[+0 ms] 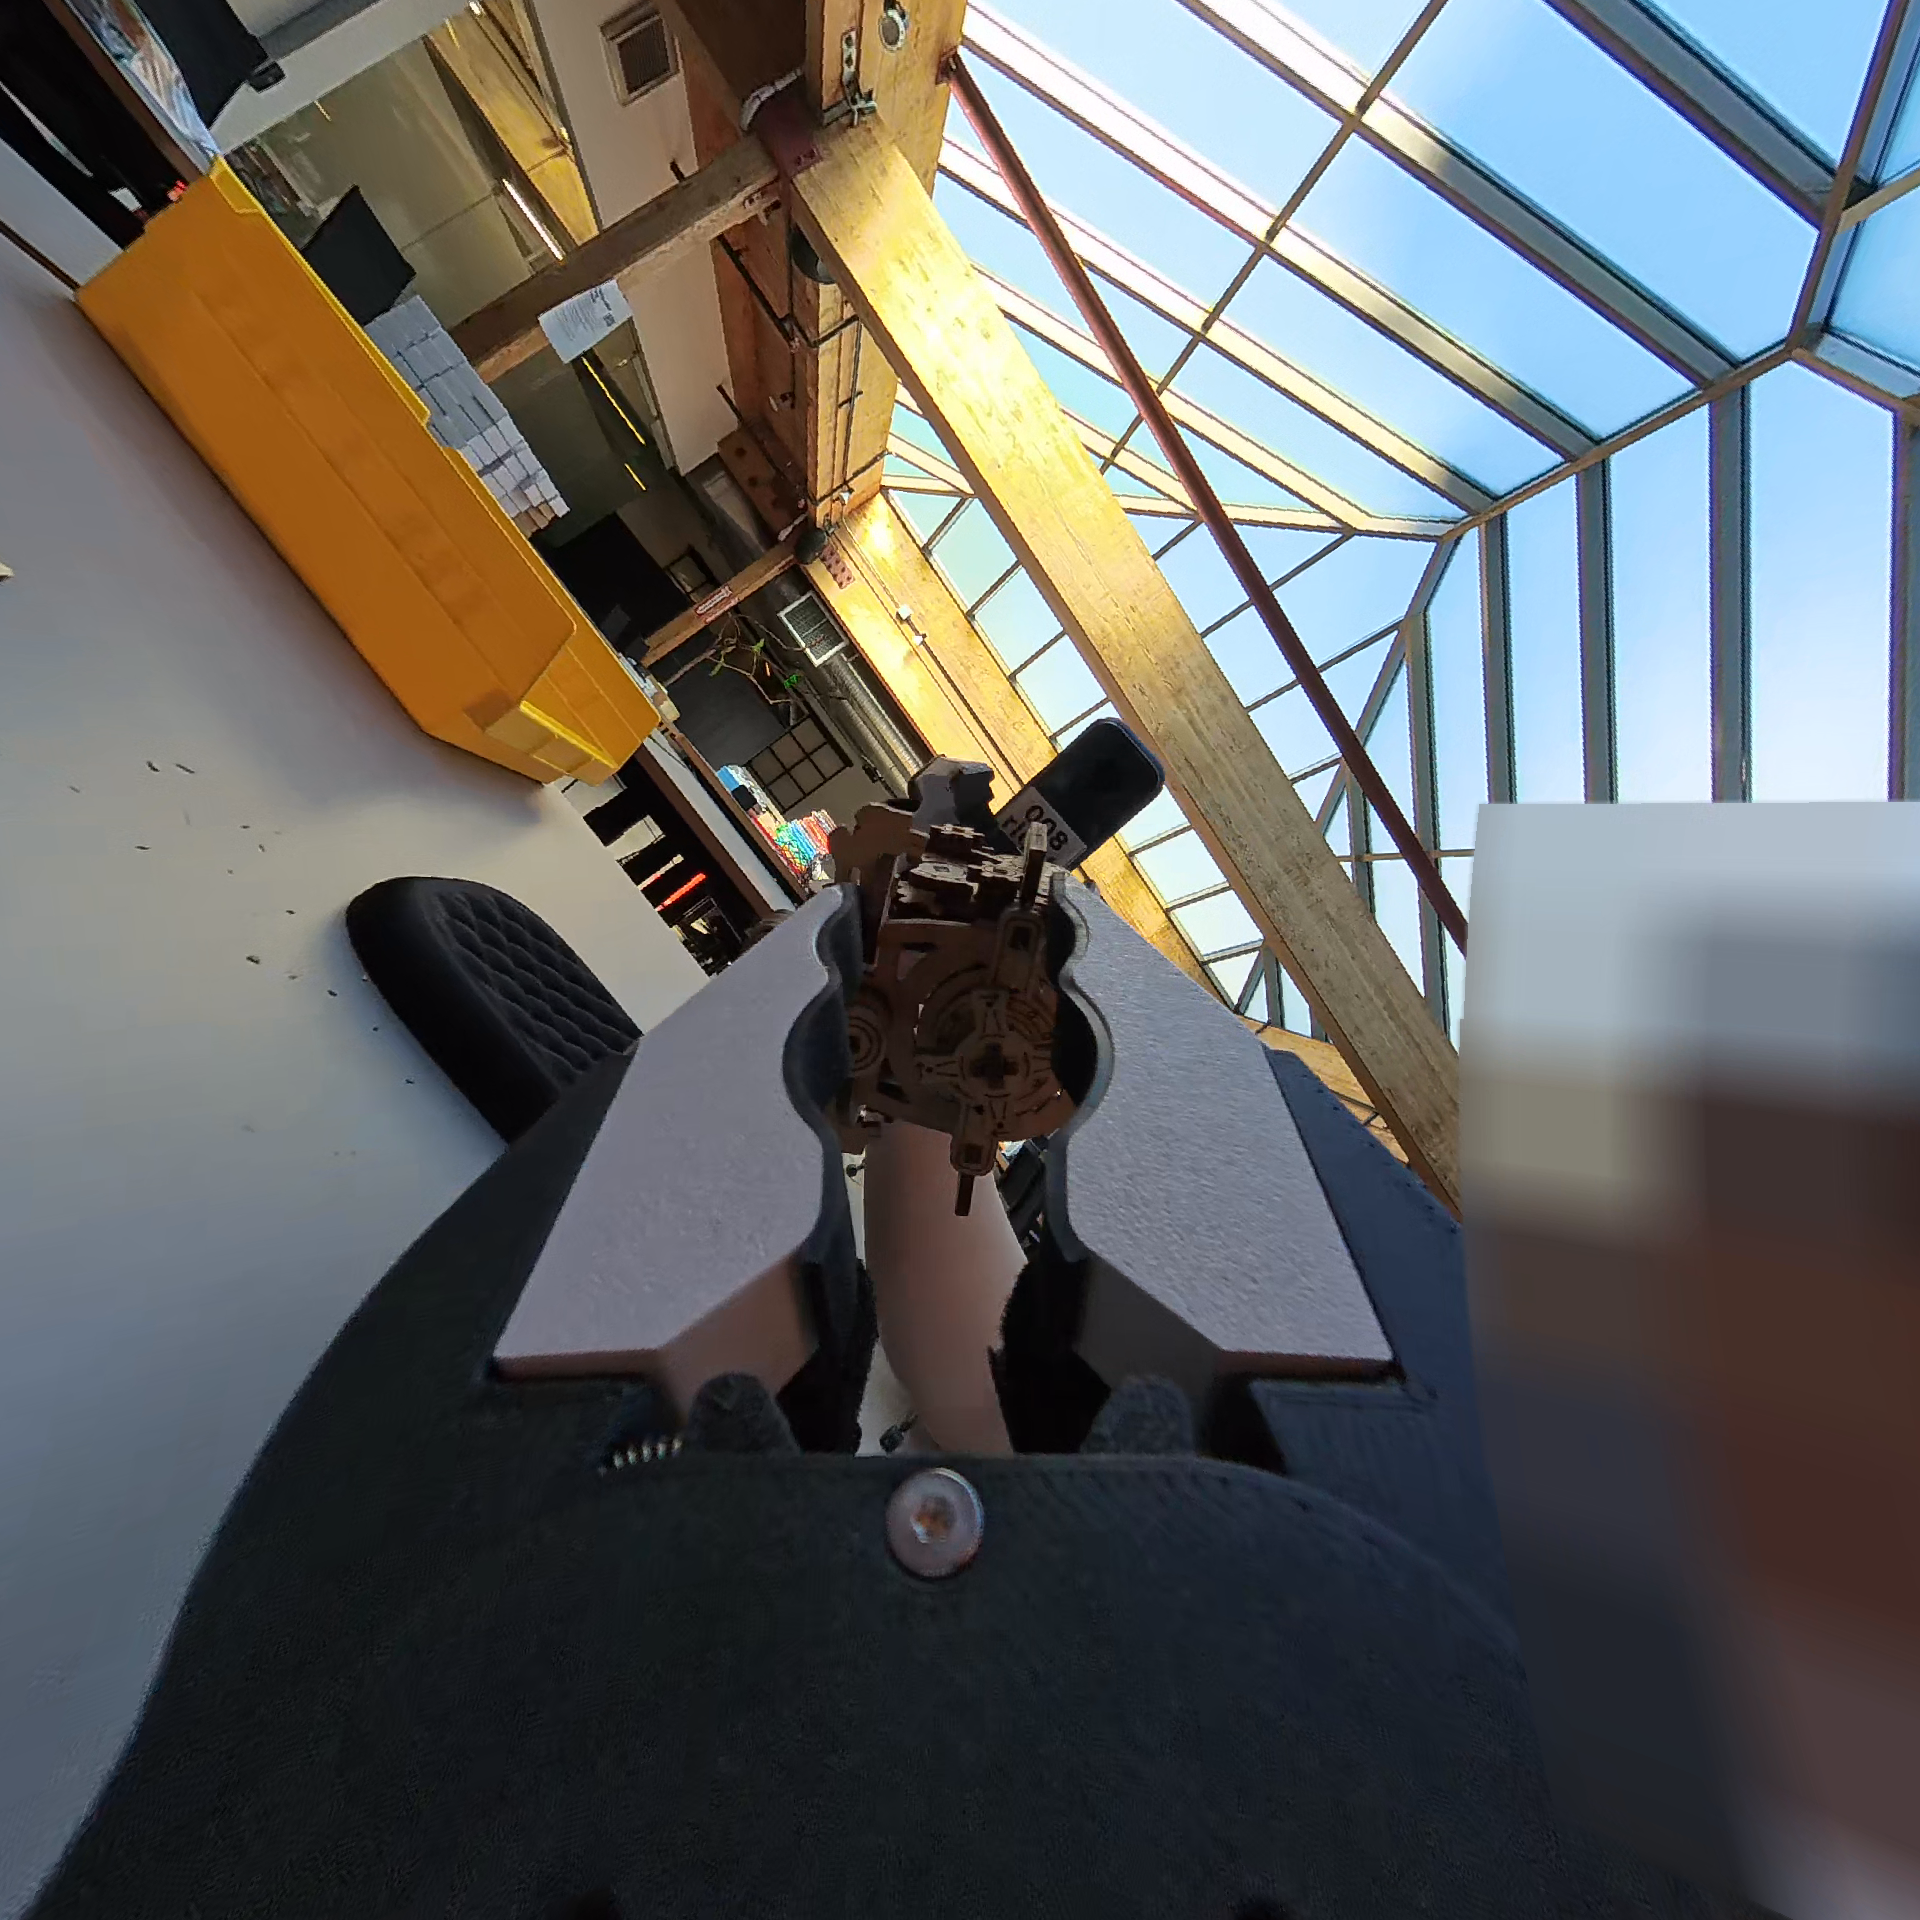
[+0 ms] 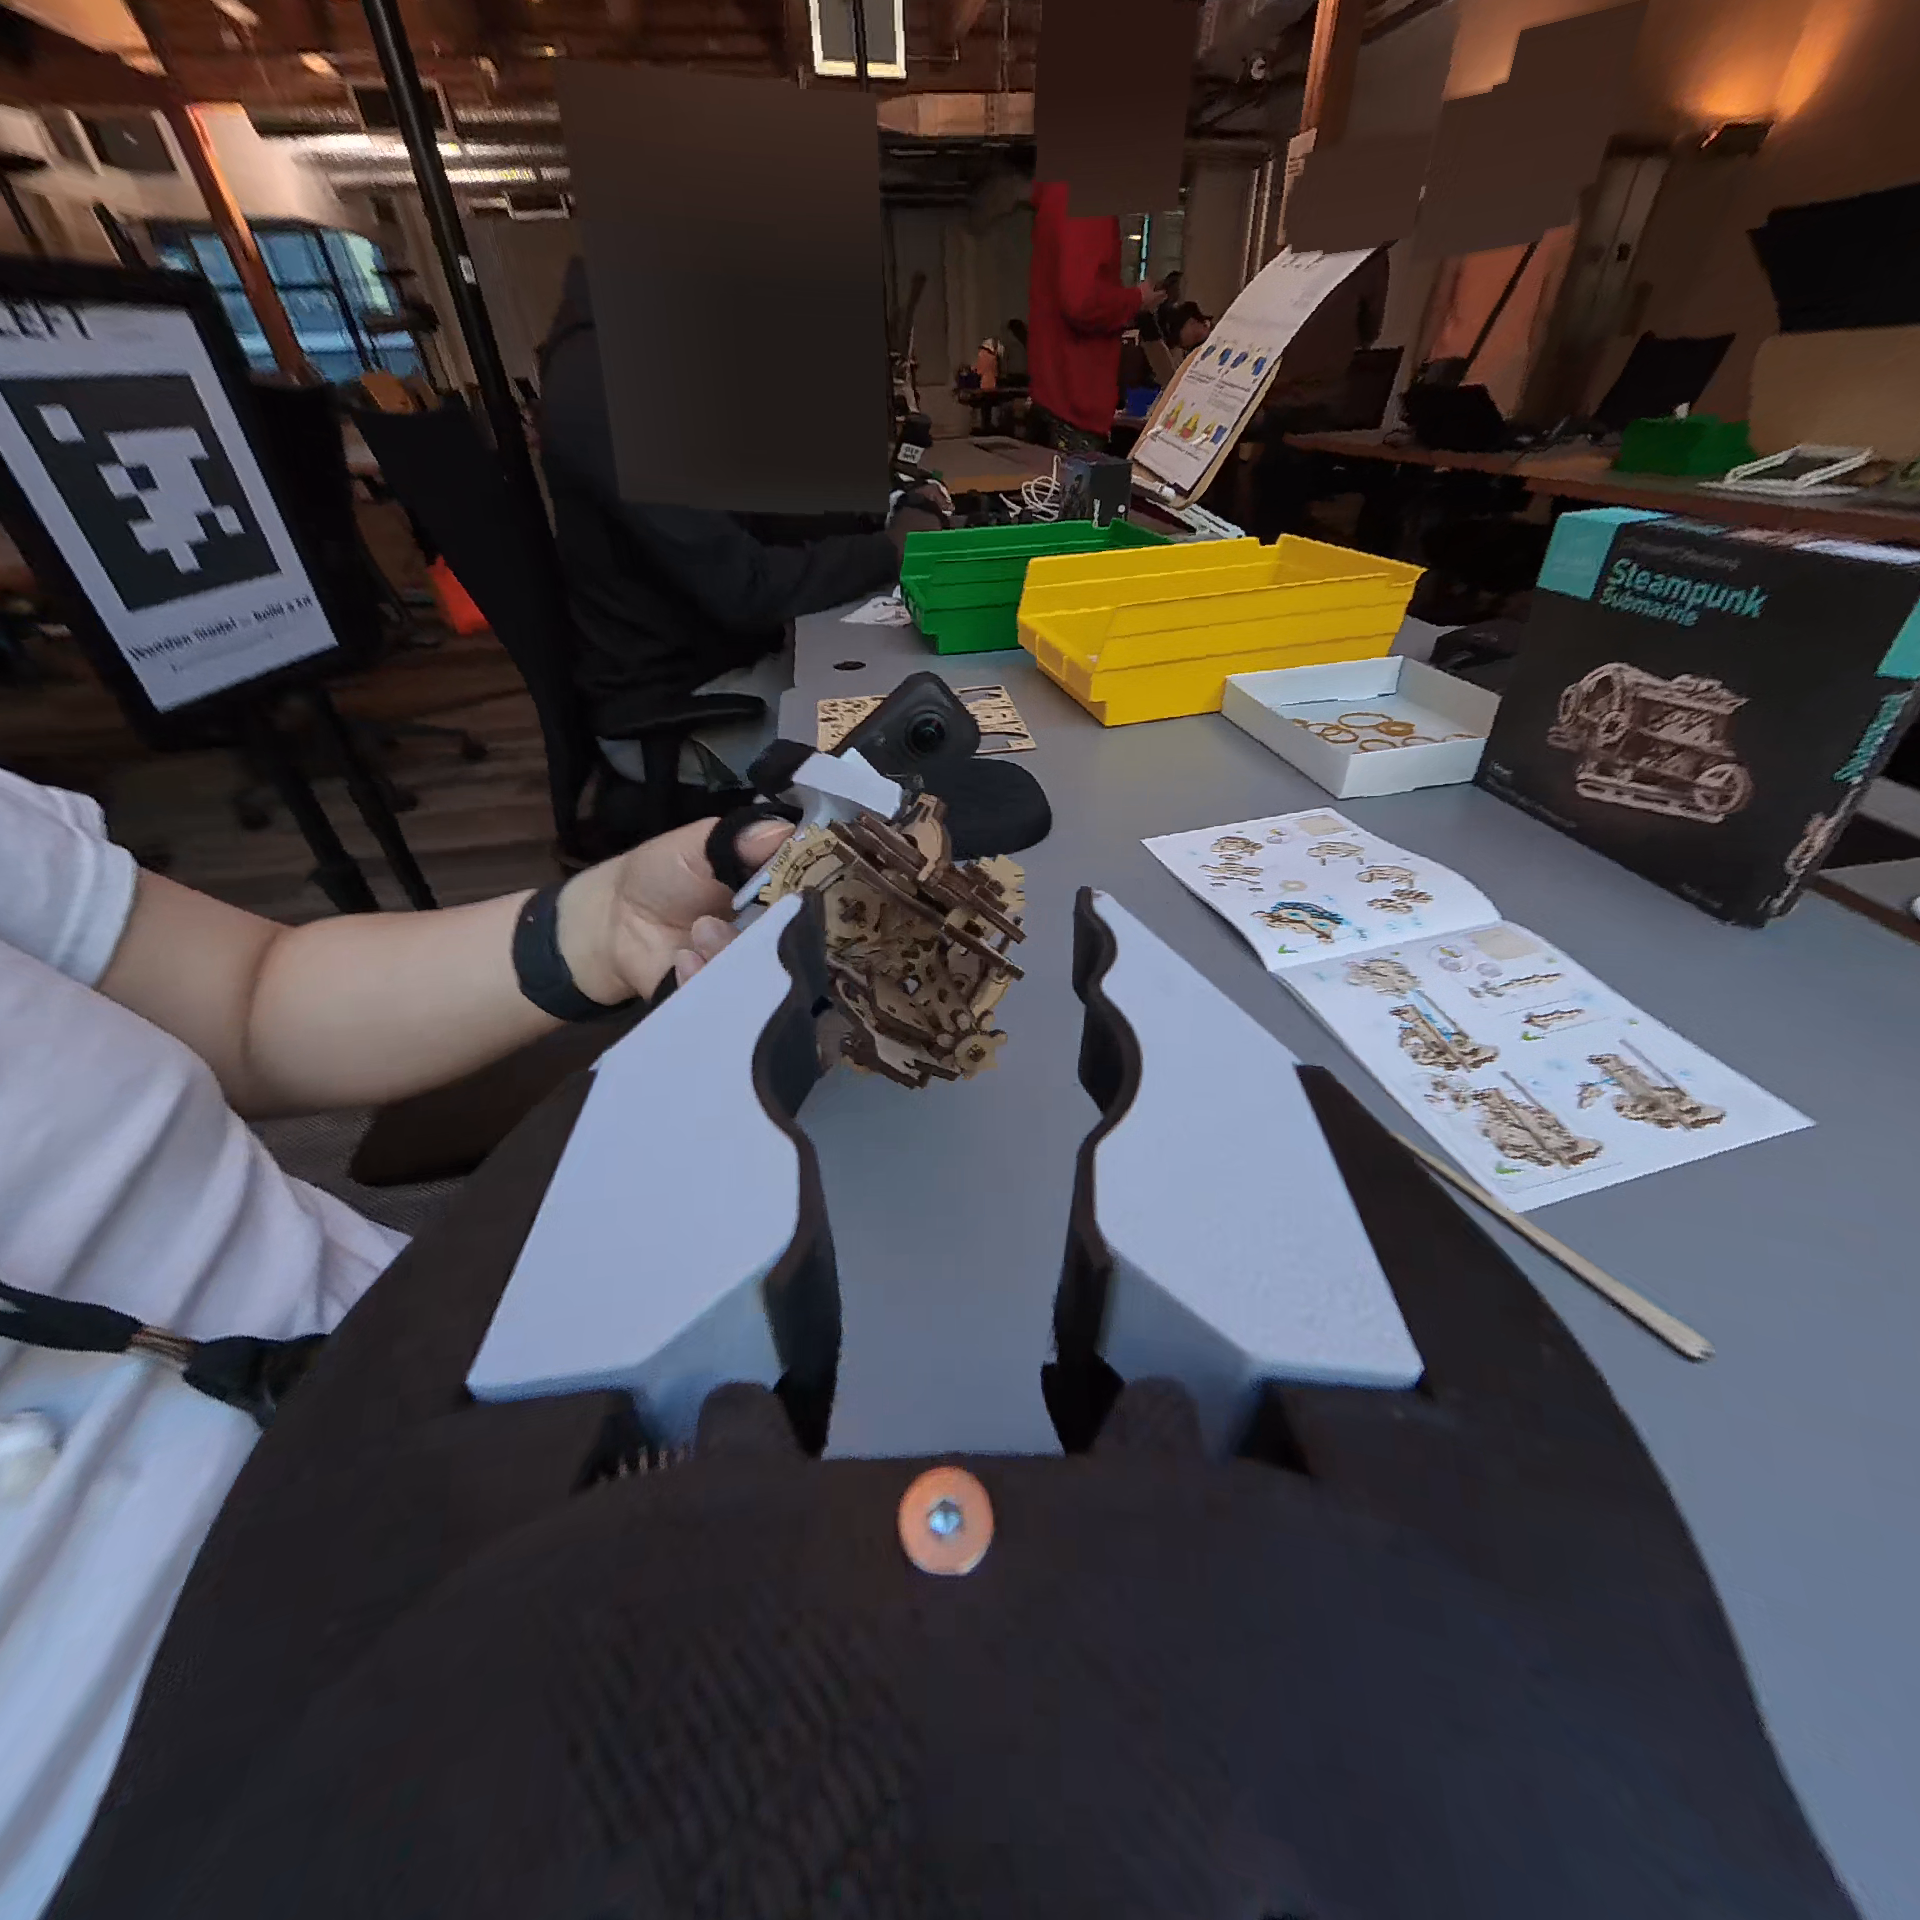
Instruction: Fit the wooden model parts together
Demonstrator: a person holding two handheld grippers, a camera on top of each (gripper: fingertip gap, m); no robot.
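**Jaws clamped on a delicate half-built model, second pair standing apart**

Jaws of the left gripper (image 1: 961,1023) are closed on the brown laser-cut wooden model assembly (image 1: 961,997), a tangle of thin plywood gears, plates and pegs held up off the table. In the right wrist view the same assembly (image 2: 909,940) hangs just beyond the right gripper (image 2: 940,935), whose jaws stand apart with nothing between them, the left tip almost at the model's edge.

By the look of it the assembly is light and stiff but brittle: thin fretted sheets and small protruding pegs would likely snap under a hard squeeze or a twist. The safest hold seems to be across the solid round side plates, as the left gripper has it, not on the loose-looking gear teeth or the slim pin sticking out below. Any part pressed in should probably go straight along its slot.

Counted outward on the grey table (image 2: 1714,1351): one open white instruction leaflet (image 2: 1455,997), one thin wooden stick (image 2: 1558,1257), one shallow white tray of wooden rings (image 2: 1361,722), one dark printed kit box (image 2: 1704,717), one flat sheet of uncut wooden parts (image 2: 997,717) partly hidden behind the left gripper's camera, two stacked yellow plastic bins (image 2: 1205,623) and one green plastic bin (image 2: 987,582).
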